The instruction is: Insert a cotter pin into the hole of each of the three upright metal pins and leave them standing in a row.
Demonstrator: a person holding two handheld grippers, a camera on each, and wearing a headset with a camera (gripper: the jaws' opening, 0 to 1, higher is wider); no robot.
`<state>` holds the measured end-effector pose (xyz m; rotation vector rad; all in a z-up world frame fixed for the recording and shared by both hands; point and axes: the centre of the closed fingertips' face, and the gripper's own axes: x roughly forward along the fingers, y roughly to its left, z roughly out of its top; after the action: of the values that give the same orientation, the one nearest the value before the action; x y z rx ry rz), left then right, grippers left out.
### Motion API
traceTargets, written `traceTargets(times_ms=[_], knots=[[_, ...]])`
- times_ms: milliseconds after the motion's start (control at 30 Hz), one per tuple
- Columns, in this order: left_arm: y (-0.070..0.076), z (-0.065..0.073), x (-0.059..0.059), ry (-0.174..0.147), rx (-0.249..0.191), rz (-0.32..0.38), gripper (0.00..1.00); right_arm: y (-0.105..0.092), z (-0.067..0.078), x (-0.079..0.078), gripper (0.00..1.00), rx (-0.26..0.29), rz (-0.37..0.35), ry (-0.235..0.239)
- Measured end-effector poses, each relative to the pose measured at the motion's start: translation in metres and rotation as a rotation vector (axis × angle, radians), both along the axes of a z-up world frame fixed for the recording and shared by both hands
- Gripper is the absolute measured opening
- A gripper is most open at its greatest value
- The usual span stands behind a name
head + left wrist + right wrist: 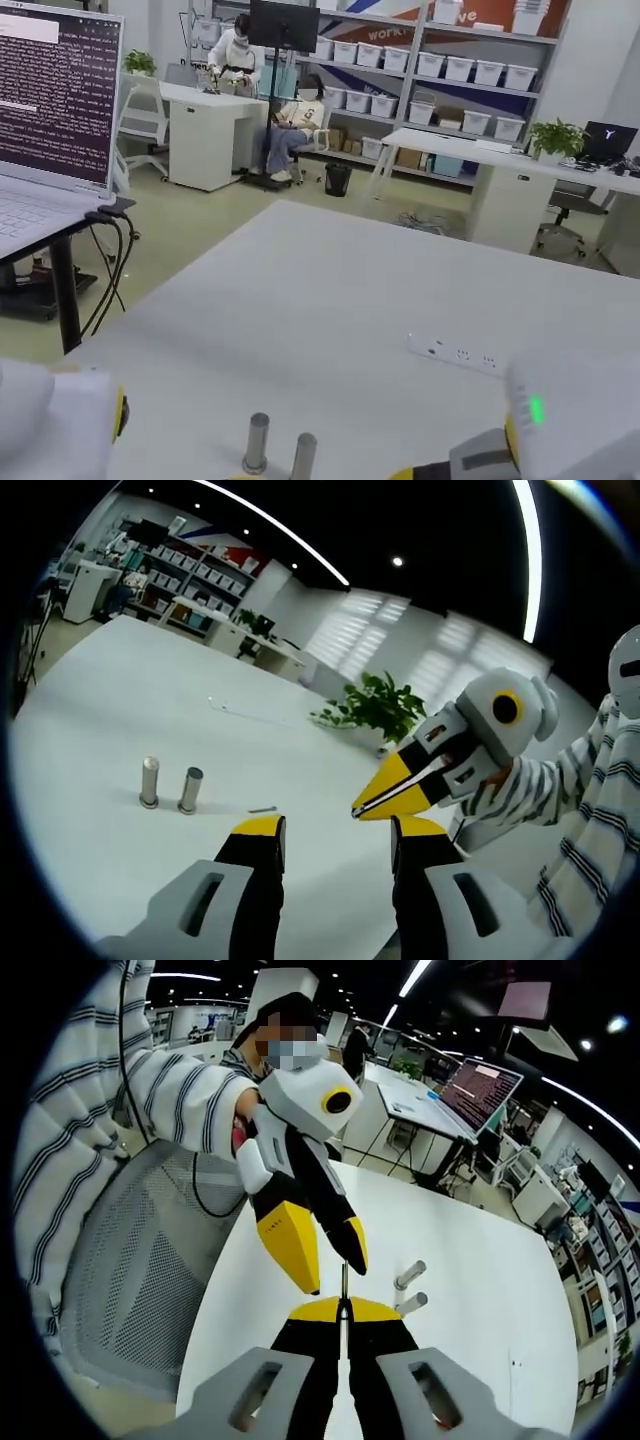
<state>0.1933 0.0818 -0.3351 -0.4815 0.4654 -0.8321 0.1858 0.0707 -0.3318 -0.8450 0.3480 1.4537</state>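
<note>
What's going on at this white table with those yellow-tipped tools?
A person holds a two-jaw gripper in each hand over a white table. The right gripper is shut on what looks like a thin cotter pin, while the left gripper hangs open beside it. Two upright metal pins stand side by side on the table, with neither gripper touching them.

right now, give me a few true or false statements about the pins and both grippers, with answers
1. Two metal pins stand upright on the table. True.
2. The left gripper has its jaws shut. False: they stand apart with nothing between them.
3. The right gripper is closed on a thin pin. True.
4. A power strip lies between the two metal pins. False: it lies farther back on the table, beyond them.
</note>
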Motion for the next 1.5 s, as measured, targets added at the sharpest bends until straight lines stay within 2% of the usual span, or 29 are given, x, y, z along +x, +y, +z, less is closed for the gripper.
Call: traceTargets(times_ms=[367,600,1067,1300,1500], knots=[[-0.004,0.003,-0.003,-0.01,-0.019,-0.02,0.28,0.002,0.0,0.001,0.0,-0.009,0.018,-0.018],[-0.004,0.006,-0.005,-0.021,-0.019,-0.026,0.25,0.005,0.001,0.0,0.0,-0.01,0.029,-0.031],[-0.005,0.011,-0.007,-0.021,-0.052,-0.041,0.12,0.008,-0.002,-0.004,0.0,-0.033,0.064,-0.057],[-0.005,0.008,-0.009,0.002,-0.059,-0.037,0.07,0.009,-0.002,-0.006,0.0,-0.05,0.081,-0.087],[-0.003,0.005,-0.009,0.042,-0.066,-0.025,0.03,0.01,-0.003,-0.007,0.0,-0.061,0.096,-0.107]])
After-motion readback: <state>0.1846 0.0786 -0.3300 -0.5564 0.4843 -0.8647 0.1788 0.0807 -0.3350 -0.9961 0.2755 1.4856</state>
